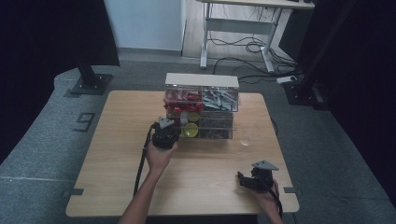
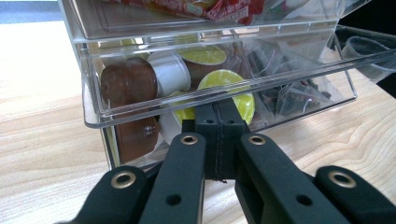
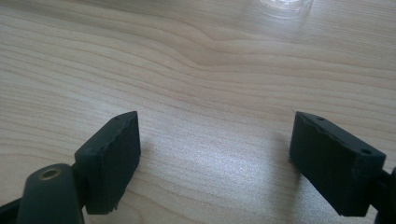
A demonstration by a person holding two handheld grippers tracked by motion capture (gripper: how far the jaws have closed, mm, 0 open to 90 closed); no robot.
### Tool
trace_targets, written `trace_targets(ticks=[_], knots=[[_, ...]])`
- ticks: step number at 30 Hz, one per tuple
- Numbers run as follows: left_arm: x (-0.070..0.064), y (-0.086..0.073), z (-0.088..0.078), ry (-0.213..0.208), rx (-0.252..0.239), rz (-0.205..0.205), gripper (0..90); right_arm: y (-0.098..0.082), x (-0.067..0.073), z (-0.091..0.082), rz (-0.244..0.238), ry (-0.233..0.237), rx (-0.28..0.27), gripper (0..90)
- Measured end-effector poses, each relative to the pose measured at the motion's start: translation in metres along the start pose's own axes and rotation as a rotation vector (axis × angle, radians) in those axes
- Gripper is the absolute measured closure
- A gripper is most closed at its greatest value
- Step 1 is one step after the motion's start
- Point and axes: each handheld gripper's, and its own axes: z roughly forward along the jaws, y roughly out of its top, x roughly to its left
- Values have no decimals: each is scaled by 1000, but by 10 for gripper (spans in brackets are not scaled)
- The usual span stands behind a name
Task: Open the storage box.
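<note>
A clear drawer unit (image 1: 201, 105) with a white top stands at the back middle of the wooden table (image 1: 116, 158). My left gripper (image 1: 169, 125) is at its lower left drawer (image 2: 140, 109), which stands pulled out a little. The jaws of the left gripper (image 2: 218, 109) are shut, with their tips against the drawer front just under its rim. Inside lie coffee capsules: brown (image 2: 128, 81), silver (image 2: 170, 72) and yellow-green (image 2: 224, 79). My right gripper (image 1: 243, 179) rests near the front right edge. In its own view the right gripper (image 3: 215, 144) is open over bare wood.
A small clear cup (image 1: 246, 139) stands on the table right of the drawers, and its base (image 3: 285, 3) lies ahead of the right gripper. The upper drawers hold red packets (image 1: 183, 99) and grey pieces (image 1: 219, 99). A desk and floor cables (image 1: 252, 46) lie beyond the table.
</note>
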Motion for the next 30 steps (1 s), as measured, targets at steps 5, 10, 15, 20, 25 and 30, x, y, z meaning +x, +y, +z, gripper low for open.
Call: trace_targets(ticks=[5, 10, 15, 20, 25, 30], knots=[[3, 3, -1, -13, -5, -22, 900, 0, 0, 0, 0, 0, 0, 168], [4, 8, -2, -10, -12, -24, 900, 0, 0, 0, 0, 0, 0, 168], [3, 13, -4, -7, -20, -15, 900, 0, 0, 0, 1, 0, 1, 168], [7, 16, -2, -7, -13, -24, 900, 0, 0, 0, 1, 1, 2, 168], [7, 18, -3, -7, -22, -27, 900, 0, 0, 0, 1, 0, 1, 168], [7, 24, -4, -7, -32, -28, 900, 0, 0, 0, 1, 0, 1, 168]])
